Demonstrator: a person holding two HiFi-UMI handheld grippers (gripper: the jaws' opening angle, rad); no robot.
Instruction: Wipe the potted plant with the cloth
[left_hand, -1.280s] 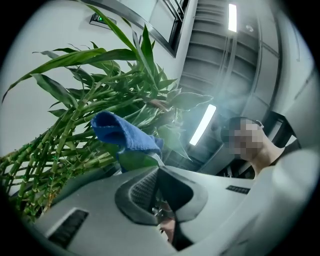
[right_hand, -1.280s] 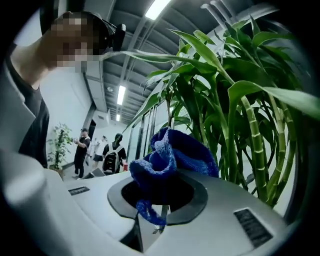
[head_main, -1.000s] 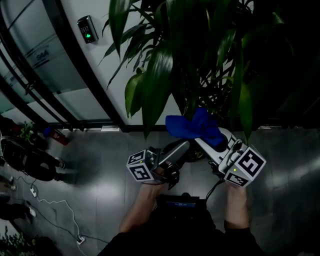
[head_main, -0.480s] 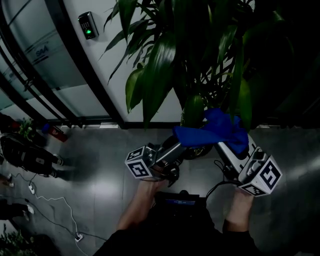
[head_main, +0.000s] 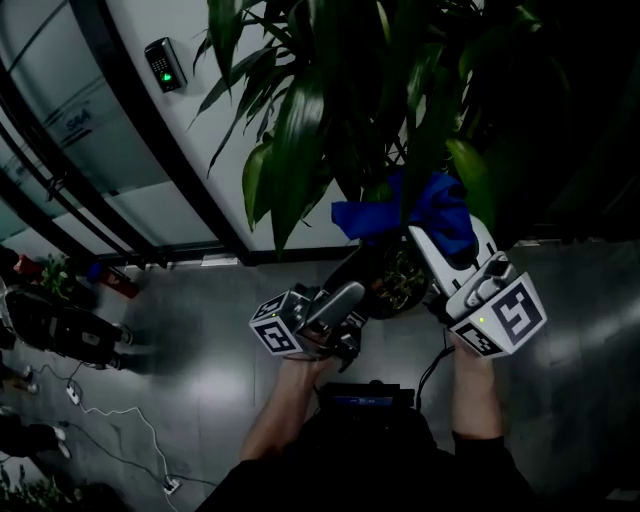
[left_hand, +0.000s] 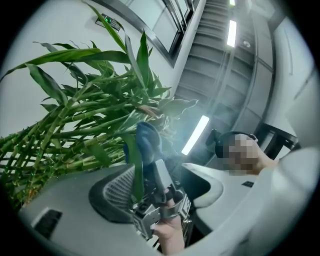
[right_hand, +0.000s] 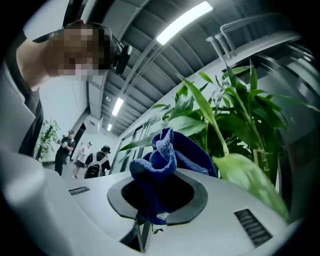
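Observation:
The potted plant (head_main: 300, 130) spreads long green leaves across the top of the head view, and its pot (head_main: 400, 282) stands on the floor below. My right gripper (head_main: 425, 235) is shut on a bunched blue cloth (head_main: 415, 205) and holds it up among the lower leaves. The cloth (right_hand: 165, 165) fills that gripper's jaws in the right gripper view, with a leaf (right_hand: 245, 175) just to its right. My left gripper (head_main: 348, 295) points up at the plant from lower left. Its jaws are opening, and a thin leaf (left_hand: 136, 167) hangs between them without being pressed.
A card reader (head_main: 160, 62) with a green light is on the white wall beside dark-framed glass panels. Cables (head_main: 100, 410) and dark gear lie on the grey floor at left. Several people (right_hand: 85, 157) stand far off in the right gripper view.
My right gripper has risen with the cloth from below the leaves to up among them. My left gripper has stayed near the pot and lifted slightly.

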